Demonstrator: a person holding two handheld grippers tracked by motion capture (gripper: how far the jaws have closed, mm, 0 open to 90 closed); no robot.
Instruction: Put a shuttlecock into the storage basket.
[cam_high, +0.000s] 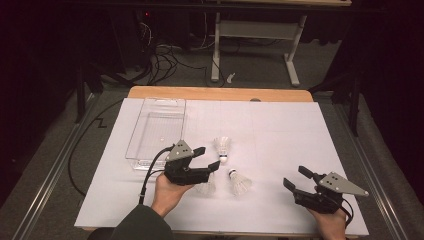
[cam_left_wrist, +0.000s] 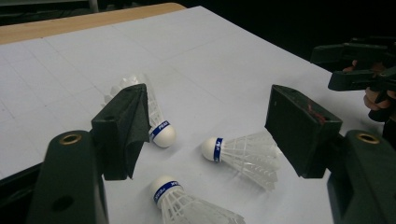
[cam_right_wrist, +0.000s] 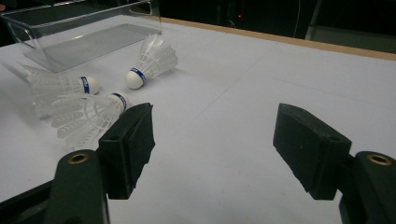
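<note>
Three shuttlecocks lie on the white sheet covering the desk (cam_high: 280, 125), right of the clear plastic bin (cam_high: 156, 131), which holds nothing visible.

Left hand-held gripper (cam_high: 207, 158): jaws spread wide, nothing between them. In the high view it hovers over the cluster, covering part of the near-left shuttlecock (cam_high: 206, 186). Left gripper view: that shuttlecock (cam_left_wrist: 187, 205) lies just below the jaw gap, cork toward the gripper's front, skirt running down out of frame.

Middle shuttlecock (cam_left_wrist: 243, 151): lies on its side between the two jaws as seen from the left gripper view, cork pointing toward the left jaw, skirt toward the right jaw. Its long axis therefore runs roughly across the gap, jaw to jaw, not along it.

Far shuttlecock (cam_high: 223, 147): also on its side, skirt toward the far edge, cork toward the person; partly hidden behind the left jaw in the left gripper view.

Right hand-held gripper (cam_high: 296, 178): jaws wide, empty, well apart from the cluster at the near right of the desk.

Judgement: the left arm is clearly nearer; the bin is on its side too. A grasp likely needs the wrist turned so the jaws close across the shuttlecock, not end to end.
</note>
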